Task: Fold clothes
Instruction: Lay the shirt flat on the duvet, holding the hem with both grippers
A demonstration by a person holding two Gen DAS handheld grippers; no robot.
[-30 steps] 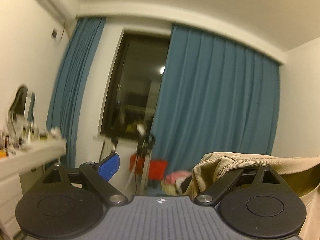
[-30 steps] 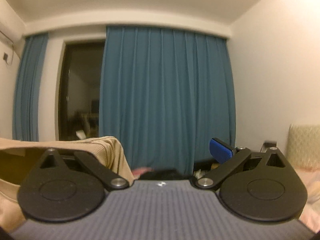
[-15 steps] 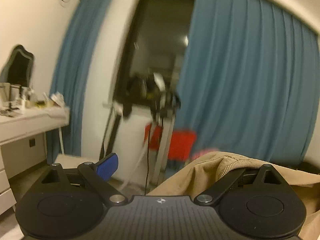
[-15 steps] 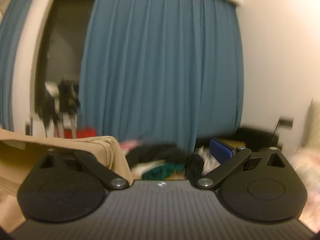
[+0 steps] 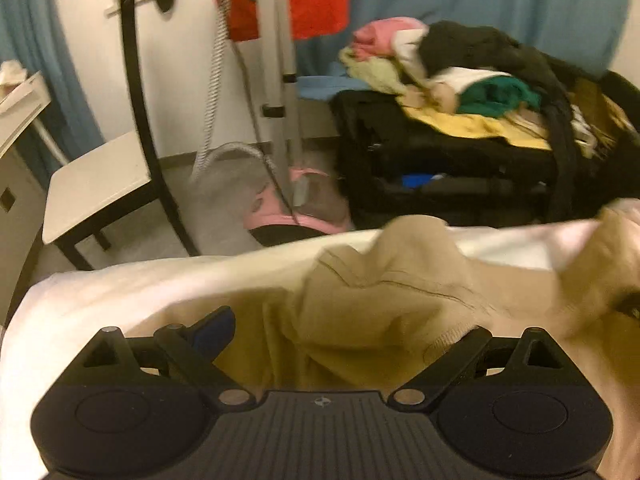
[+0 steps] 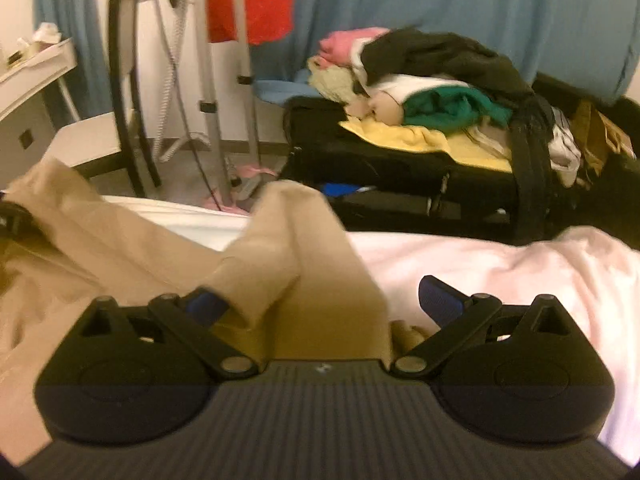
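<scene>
Beige garment [image 5: 384,300] lies rumpled on the white bed [image 5: 120,284], spread between both grippers. At the left gripper [image 5: 344,332] the jaws stand wide and are opening; cloth bunches in the gap between the blue left finger pad [image 5: 216,326] and the right finger, which is buried under a ribbed hem, so whether that side presses the fabric cannot be told. At the right gripper [image 6: 320,304] the jaws also stand wide apart: a thick fold of the garment rises through the gap and drapes over the left pad [image 6: 206,304], while the right pad [image 6: 438,300] sits clear of the cloth over the pale sheet [image 6: 500,264]. From there the garment trails away to the left across the bed. Past the bed's far edge, a black suitcase [image 6: 384,168] carries a heap of mixed clothes [image 6: 432,92]. Left of it stand a garment steamer's pole [image 5: 276,60], a red item [image 5: 316,0] hanging behind it, and a white chair [image 5: 96,184], all before blue curtains [image 6: 460,4].
</scene>
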